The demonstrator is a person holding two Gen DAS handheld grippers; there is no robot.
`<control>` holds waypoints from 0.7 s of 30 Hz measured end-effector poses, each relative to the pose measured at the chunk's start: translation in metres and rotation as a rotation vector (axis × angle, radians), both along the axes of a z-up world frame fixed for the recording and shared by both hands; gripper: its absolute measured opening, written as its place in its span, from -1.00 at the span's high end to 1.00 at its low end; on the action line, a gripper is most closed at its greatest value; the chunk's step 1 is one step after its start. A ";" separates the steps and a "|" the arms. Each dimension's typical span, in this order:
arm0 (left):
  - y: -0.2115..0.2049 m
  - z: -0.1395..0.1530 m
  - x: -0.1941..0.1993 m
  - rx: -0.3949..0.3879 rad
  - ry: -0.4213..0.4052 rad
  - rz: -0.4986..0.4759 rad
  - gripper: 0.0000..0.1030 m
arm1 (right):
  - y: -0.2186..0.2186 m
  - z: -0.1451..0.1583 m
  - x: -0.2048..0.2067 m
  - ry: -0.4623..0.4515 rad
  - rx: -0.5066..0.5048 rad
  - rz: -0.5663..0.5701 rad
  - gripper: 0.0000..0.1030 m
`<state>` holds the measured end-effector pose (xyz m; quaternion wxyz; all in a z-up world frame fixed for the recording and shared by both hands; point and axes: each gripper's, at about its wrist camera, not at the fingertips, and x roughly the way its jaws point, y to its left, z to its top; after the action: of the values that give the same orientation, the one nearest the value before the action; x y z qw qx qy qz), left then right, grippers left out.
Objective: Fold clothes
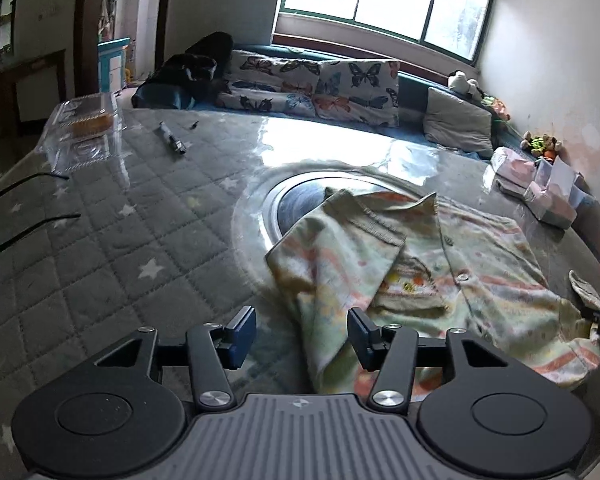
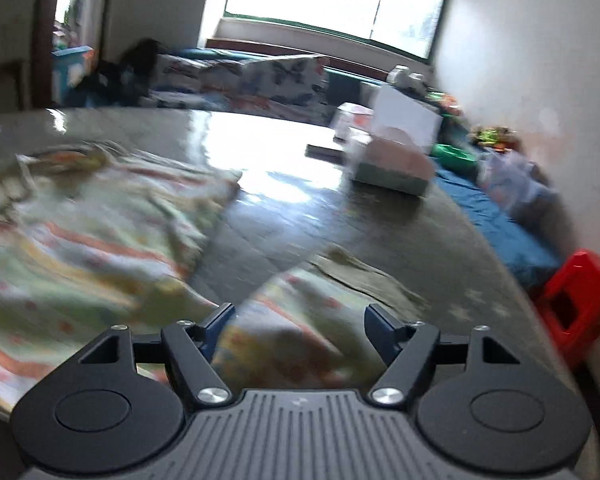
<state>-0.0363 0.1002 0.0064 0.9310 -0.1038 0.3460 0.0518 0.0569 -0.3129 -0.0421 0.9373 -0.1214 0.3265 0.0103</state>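
One shirt lies on the tabletop, with two buttons showing down its front. Two grippers: the left gripper and the right gripper, each with two jaws set apart. One clear box sits at the far left, with one dark tool near it. Two black cables cross the left edge. Two butterfly pillows and one grey pillow line the far sofa. One tissue box stands at the far right, and one red stool beside the tabletop's right edge
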 end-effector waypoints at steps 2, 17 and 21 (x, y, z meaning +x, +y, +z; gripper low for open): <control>-0.005 0.000 0.007 0.002 -0.004 -0.021 -0.05 | -0.015 -0.001 -0.006 -0.005 0.010 -0.062 -0.45; -0.028 -0.017 0.036 0.024 0.033 -0.112 -0.07 | -0.078 -0.005 -0.053 -0.064 0.204 -0.305 -0.57; -0.032 -0.018 0.035 0.026 0.036 -0.120 -0.08 | -0.070 -0.004 -0.049 -0.072 0.154 -0.276 -0.57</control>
<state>-0.0015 0.0685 -0.0116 0.9273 -0.0697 0.3677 0.0024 0.0080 -0.3827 -0.0460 0.9475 -0.0034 0.3044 -0.0979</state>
